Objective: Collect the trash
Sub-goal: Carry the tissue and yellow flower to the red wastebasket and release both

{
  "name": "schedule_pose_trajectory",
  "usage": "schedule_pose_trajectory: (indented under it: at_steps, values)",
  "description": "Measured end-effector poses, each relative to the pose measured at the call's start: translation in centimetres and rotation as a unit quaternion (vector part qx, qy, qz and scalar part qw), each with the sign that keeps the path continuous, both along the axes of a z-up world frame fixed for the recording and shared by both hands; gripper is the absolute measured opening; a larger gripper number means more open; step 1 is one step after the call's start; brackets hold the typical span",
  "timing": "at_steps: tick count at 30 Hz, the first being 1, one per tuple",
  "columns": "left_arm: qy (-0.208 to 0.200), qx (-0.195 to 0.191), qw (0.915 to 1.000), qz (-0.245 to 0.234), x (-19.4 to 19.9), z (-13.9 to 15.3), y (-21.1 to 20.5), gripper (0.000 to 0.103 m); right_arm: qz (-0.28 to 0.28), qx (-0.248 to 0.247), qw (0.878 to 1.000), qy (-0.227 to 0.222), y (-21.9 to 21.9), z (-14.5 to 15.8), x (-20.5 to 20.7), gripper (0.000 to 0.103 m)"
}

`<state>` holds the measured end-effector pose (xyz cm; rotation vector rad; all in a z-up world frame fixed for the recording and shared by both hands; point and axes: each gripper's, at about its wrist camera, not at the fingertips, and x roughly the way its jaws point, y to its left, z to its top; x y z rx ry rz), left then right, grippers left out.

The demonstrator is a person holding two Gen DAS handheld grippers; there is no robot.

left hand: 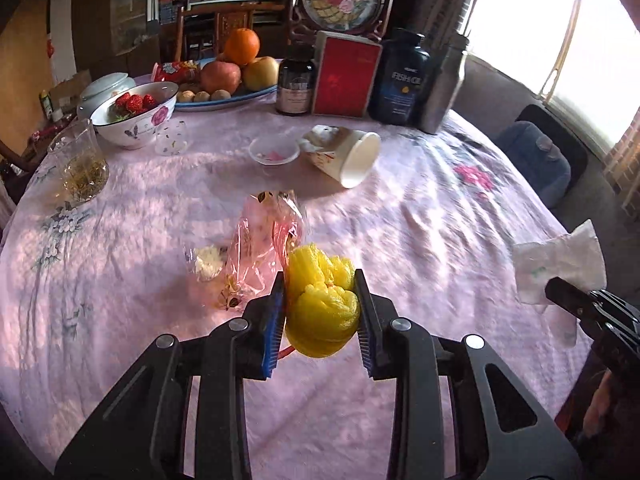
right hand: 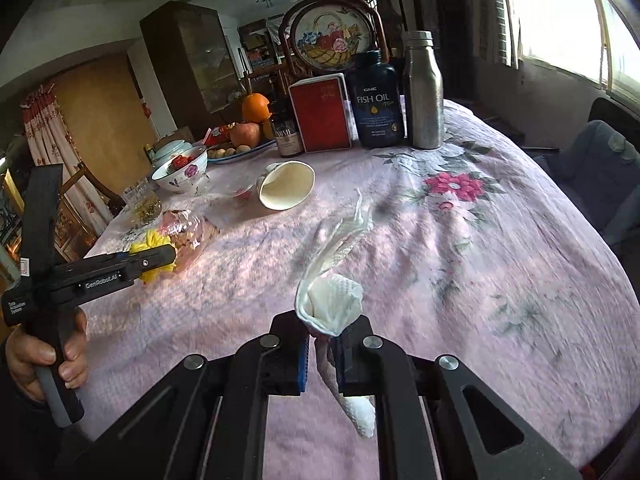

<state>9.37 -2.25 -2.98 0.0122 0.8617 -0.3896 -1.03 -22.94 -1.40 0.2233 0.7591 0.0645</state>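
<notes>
- The left wrist view shows the left gripper (left hand: 320, 304) clenched on a crumpled yellow foam net (left hand: 322, 308), its blue pads pressing both sides, held above the table (left hand: 420, 240).
- The right wrist view shows that gripper from the side, with a hand (right hand: 44, 354) round its handle; the net pokes out past the fingers as a yellow tuft.
- The right gripper (right hand: 323, 354) is pinched tight on a white paper napkin (right hand: 332, 306), which stands up above the pads and hangs down below them; from the left wrist view only its dark tip and the napkin show at the right edge.
- Still lying on the table: a pink cellophane wrapper (left hand: 260, 252) just beyond the net, a small clear wrapper with something white inside (left hand: 206, 262) beside it, and a paper cup (left hand: 352, 156) tipped on its side, mouth open toward the cameras.
- Near the cup sits a small clear plastic dish (left hand: 274, 154); what the pink bits in it are, I cannot tell.
- At the far edge stand a dark pill bottle (left hand: 295, 84), a red box (left hand: 346, 76), a fish oil bottle (right hand: 375, 100) and a metal bottle (right hand: 423, 92).
- To the left are a fruit plate (left hand: 232, 98), a bowl of strawberries (left hand: 138, 114) and a glass of tea (left hand: 82, 164).
- The table wears a pink floral cloth, rumpled; a bright window (right hand: 560, 12) lights the right side, and a cushioned chair (left hand: 536, 160) stands beyond the table's edge.
</notes>
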Motion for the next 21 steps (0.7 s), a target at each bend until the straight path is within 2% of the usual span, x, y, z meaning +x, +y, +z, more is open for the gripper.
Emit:
schedule_pose_trajectory:
  at_steps: [4, 9, 15, 21]
  values:
    - [-0.01, -0.011, 0.9994, -0.032, -2.9, 0.9, -1.6, 0.033, -0.017, 0.013, 1.0, -0.001, -1.6, -0.2, -3.0, 0.011]
    - [-0.021, -0.012, 0.9984, -0.051, -5.3, 2.1, -2.7, 0.033, -0.029, 0.016, 0.999, -0.013, -3.0, 0.0, -5.8, 0.011]
    - [-0.059, -0.011, 0.9969, -0.05, -7.4, 5.4, -3.1, 0.033, -0.04, 0.027, 0.998, -0.03, -4.6, 0.1, -8.1, 0.01]
    - [-0.066, 0.006, 0.9912, -0.114, -10.3, 4.9, -8.1, 0.033, -0.05, 0.015, 0.998, -0.034, -5.9, -0.3, -10.1, 0.01]
